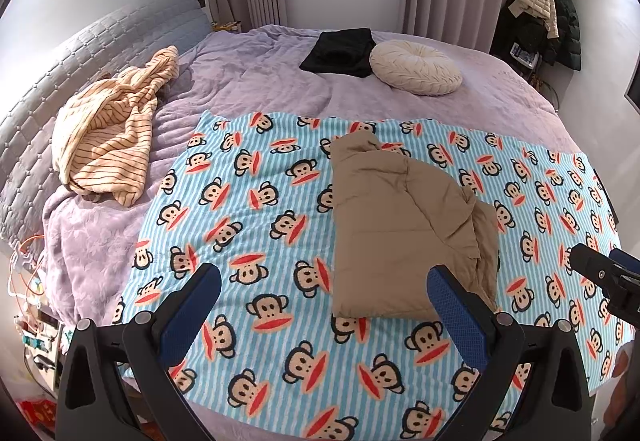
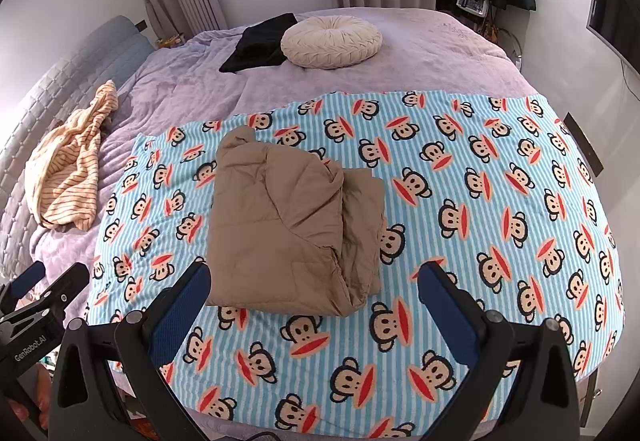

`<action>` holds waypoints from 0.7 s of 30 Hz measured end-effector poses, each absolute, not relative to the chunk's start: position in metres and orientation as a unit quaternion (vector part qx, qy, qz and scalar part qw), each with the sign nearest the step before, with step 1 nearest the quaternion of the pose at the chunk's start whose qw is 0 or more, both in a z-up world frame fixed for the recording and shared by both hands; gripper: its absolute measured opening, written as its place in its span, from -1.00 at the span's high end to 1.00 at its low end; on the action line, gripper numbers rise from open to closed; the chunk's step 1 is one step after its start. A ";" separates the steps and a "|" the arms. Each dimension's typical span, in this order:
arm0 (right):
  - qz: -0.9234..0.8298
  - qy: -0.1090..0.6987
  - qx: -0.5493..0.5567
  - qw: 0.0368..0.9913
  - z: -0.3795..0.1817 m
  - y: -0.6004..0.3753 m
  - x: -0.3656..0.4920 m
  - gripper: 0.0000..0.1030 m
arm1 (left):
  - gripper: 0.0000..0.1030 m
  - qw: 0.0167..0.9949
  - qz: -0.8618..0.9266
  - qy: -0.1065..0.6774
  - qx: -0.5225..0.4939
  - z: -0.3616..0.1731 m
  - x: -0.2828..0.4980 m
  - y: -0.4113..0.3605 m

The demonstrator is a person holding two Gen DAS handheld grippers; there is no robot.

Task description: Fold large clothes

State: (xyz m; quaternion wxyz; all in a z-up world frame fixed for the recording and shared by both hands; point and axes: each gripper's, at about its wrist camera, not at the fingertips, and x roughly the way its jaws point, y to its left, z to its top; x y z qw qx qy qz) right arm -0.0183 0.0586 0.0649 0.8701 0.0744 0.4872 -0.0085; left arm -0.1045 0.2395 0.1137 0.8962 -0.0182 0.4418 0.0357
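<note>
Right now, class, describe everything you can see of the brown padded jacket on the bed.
The brown padded jacket is plain tan, quilted with faint stitched seams, and looks soft and puffy. It is folded into a rough rectangle, with a raised collar or hood end pointing toward the window and looser crumpled layers showing along its right edge. It lies flat on the monkey-print blanket, which alone touches it. The left gripper and right gripper are both open, near its closest edge, not holding it.
</note>
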 end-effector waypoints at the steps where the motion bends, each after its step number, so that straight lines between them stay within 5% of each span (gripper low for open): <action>1: -0.009 0.487 0.074 0.870 0.065 0.059 -0.018 -0.99 | -1.00 0.896 0.036 0.442 -0.018 0.114 -0.105 0.240; 21: -0.008 0.487 0.074 0.870 0.066 0.058 -0.016 -0.99 | -1.00 0.896 0.035 0.442 -0.018 0.114 -0.104 0.240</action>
